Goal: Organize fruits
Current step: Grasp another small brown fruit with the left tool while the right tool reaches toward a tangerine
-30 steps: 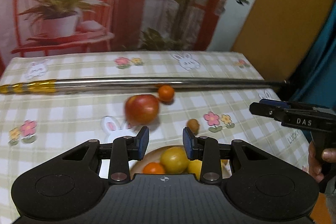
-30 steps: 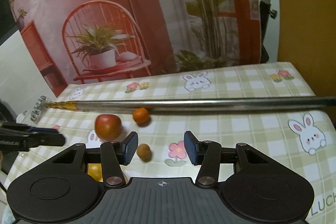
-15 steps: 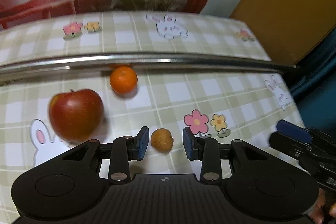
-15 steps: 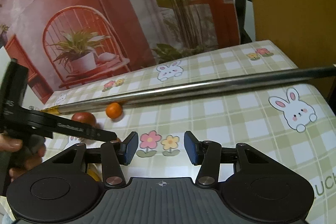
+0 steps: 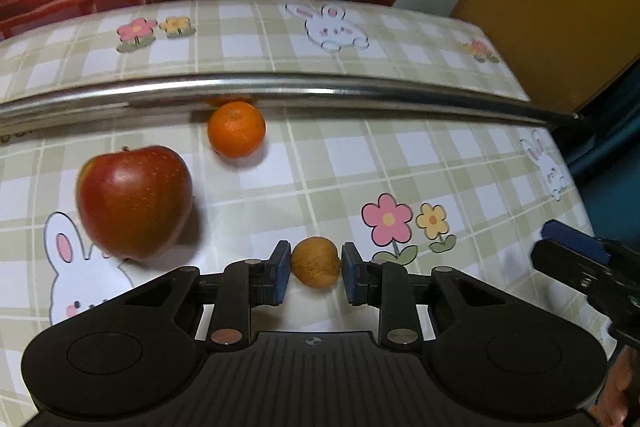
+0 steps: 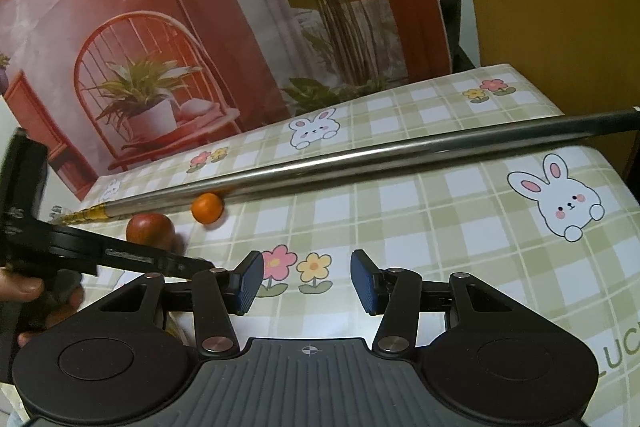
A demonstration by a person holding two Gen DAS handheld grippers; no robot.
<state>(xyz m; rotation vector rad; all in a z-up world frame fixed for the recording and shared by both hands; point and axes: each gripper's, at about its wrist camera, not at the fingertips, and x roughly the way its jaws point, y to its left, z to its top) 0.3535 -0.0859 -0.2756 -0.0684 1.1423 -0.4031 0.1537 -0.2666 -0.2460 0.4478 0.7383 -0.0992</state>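
A small brownish-orange fruit (image 5: 315, 261) lies on the checked tablecloth (image 5: 400, 155), and my left gripper (image 5: 315, 263) is shut on it, pads against both sides. To the left stands a red apple (image 5: 134, 201), and a mandarin (image 5: 237, 129) rests further back against a metal pole (image 5: 320, 85). The right wrist view shows the apple (image 6: 150, 230) and mandarin (image 6: 207, 207) at the left. My right gripper (image 6: 307, 281) is open with nothing in it, above a printed flower pair. It shows side-on (image 5: 568, 251) at the right edge of the left wrist view.
The metal pole (image 6: 400, 155) lies across the whole table behind the fruit. The table's right edge (image 5: 560, 147) drops off near a yellow-brown panel (image 5: 560, 7). A person's hand (image 6: 24, 287) holds the left gripper's handle at the left. A printed backdrop stands behind the table.
My left gripper moved forward and down from above a bowl of fruit to the small brownish fruit and narrowed onto it. My right gripper swung to the right, away from the fruit.
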